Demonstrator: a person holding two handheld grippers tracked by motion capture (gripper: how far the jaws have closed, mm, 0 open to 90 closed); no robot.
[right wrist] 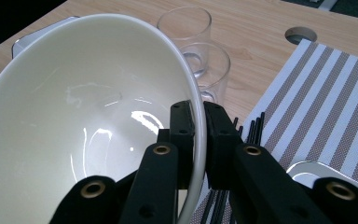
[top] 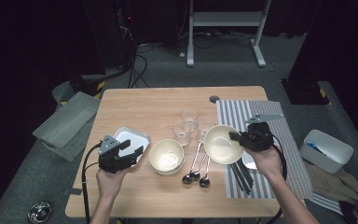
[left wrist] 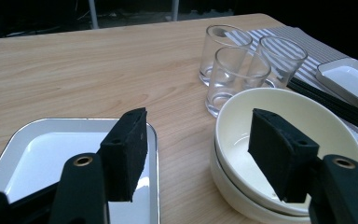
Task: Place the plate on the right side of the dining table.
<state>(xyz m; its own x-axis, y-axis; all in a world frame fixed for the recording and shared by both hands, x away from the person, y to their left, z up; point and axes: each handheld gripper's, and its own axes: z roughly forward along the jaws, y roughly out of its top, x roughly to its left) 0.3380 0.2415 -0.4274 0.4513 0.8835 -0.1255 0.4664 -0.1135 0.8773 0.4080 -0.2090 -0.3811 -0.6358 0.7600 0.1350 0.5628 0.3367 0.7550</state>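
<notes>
A: Dark room beyond; a pale wood desk [top: 168, 105] is noted, with a striped mat [top: 279, 140] at its far right.

B: Right tool [right wrist: 199, 135] is recorded clamped on the rim of a cream bowl [right wrist: 74, 116], one jaw inside the wall, one outside. The bowl is held tilted, clear of the desk, directly ahead of that tool.

A: Handling judged: glazed, rigid, probably slippery and breakable; weight is carried off-centre by a rim pinch, so rotation in the grip is to be expected. A deeper bite on the rim is advised.

B: Left tool [left wrist: 196, 154] is logged wide open and holding nothing, with a white tray [left wrist: 23, 154] under its left jaw and stacked bowls [left wrist: 242, 140] under its right. Glasses [left wrist: 233, 70] stand beyond.
</notes>
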